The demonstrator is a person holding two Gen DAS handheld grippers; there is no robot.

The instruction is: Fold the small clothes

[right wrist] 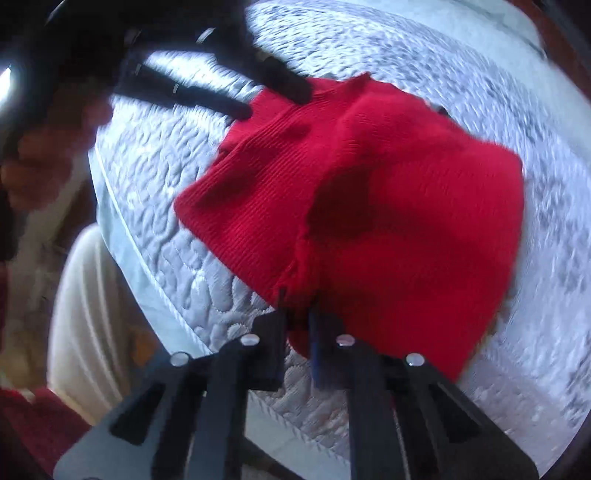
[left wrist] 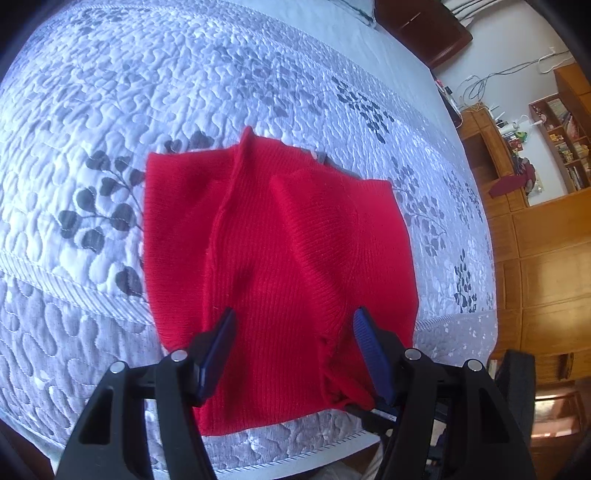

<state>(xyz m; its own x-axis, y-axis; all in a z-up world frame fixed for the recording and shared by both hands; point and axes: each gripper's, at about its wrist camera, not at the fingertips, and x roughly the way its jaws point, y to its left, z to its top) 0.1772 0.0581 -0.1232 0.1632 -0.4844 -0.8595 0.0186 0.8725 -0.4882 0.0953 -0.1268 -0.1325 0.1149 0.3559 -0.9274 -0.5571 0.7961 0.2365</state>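
Observation:
A red knit garment point(left wrist: 280, 243) lies on the quilted bedspread point(left wrist: 110, 110), partly folded, with a seam ridge running up its left half. My left gripper point(left wrist: 293, 317) is open, its blue pads either side of the garment's near part, just above it. In the right wrist view the same red garment point(right wrist: 388, 206) is bunched and partly lifted. My right gripper point(right wrist: 297, 299) is shut on its near edge. The left gripper's black fingers point(right wrist: 266, 88) show at the garment's far left corner. That view is blurred.
The bed's near edge point(left wrist: 295, 458) runs just below the garment. Wooden cabinets and shelves point(left wrist: 546, 221) stand to the right of the bed. A dark wooden headboard point(left wrist: 424, 26) is at the far end. A person in pale clothing point(right wrist: 85, 325) stands at the bed's left side.

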